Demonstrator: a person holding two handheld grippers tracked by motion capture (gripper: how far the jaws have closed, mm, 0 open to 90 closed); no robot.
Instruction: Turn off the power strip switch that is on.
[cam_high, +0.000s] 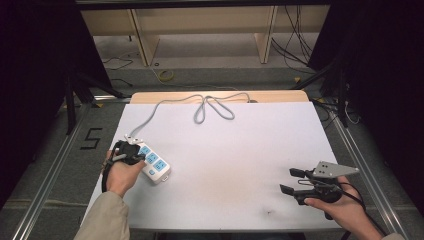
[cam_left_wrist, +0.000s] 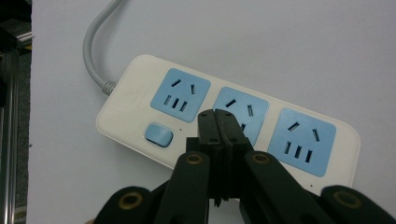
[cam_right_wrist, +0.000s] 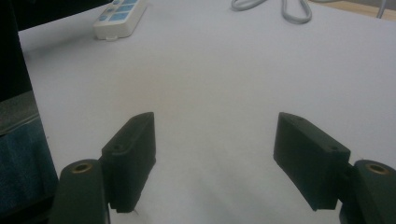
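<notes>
Jaws together over pwr strip (cam_left_wrist: 224, 121)

A white-topped bench (cam_high: 240, 150) carries a white power strip (cam_high: 152, 162) with three blue sockets near its left edge, from whose far end a grey cable (cam_high: 210, 105) runs along the surface to the far edge and loops there.

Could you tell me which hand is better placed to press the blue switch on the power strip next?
The left. Its tongs are shut and poised over the power strip, just beside the blue switch. The right tongs sit open, far across the table, holding nothing.
</notes>
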